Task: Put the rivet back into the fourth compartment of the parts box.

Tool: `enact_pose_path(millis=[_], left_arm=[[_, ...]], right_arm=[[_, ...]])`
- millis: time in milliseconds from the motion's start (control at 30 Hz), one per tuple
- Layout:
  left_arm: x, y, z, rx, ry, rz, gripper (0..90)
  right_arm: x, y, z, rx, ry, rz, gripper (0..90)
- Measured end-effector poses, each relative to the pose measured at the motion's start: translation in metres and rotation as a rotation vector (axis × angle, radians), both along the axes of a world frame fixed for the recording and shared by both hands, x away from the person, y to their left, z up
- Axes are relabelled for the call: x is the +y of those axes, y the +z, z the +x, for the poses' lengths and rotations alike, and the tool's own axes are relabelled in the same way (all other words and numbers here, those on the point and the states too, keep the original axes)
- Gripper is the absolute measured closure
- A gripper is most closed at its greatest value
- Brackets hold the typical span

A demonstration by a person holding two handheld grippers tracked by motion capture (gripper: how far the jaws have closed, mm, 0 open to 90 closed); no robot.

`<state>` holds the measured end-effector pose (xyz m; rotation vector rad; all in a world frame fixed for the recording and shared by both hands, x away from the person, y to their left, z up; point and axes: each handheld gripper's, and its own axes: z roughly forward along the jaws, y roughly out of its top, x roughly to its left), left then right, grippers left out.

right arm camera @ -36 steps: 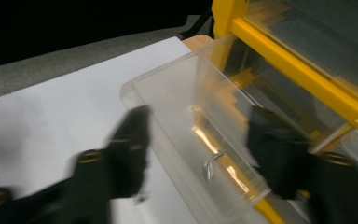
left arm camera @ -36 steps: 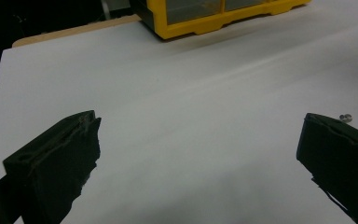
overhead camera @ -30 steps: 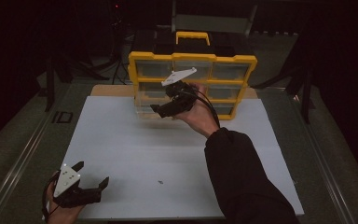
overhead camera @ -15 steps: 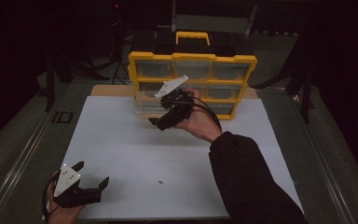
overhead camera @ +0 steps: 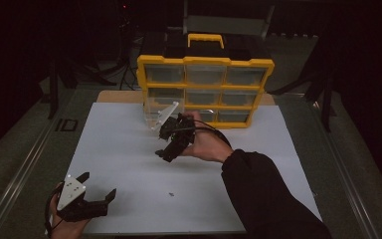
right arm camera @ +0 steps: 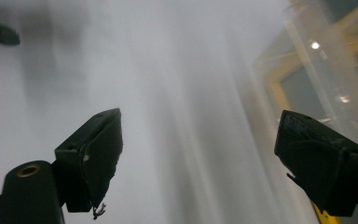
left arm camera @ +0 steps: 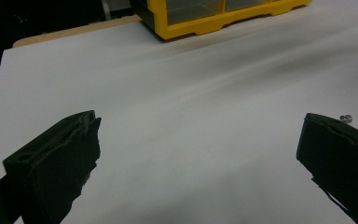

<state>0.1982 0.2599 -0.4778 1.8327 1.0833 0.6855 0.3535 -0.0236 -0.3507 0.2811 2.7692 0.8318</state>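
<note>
A yellow drawer organizer stands upright at the back of the white sheet. One clear drawer sticks out of its lower left corner. My right gripper hangs over the middle of the sheet, pointing down and to the near left, apart from the drawer. Its jaws stand wide open in the right gripper view, with nothing between them and the clear drawer blurred at the right. My left gripper rests open at the near left corner. A tiny loose part lies on the sheet, also beside the jaw.
The organizer's yellow base crosses the top of the left gripper view. A wooden board edge shows behind the sheet. Dark floor and stands surround the table. The person's sleeve covers the near right part of the sheet.
The right gripper has come away from the organizer, moving toward the near left and lower over the sheet. The left gripper has stayed put.
</note>
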Motion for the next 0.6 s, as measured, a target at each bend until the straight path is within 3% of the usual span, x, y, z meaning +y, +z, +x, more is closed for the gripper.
enact_pose_path(millis=[600], left_arm=[[0.0,0.0,0.0,0.001,-0.001,0.0,0.0]], right_arm=[[0.013,-0.039,-0.027,0.067,0.096,-0.212,15.2]])
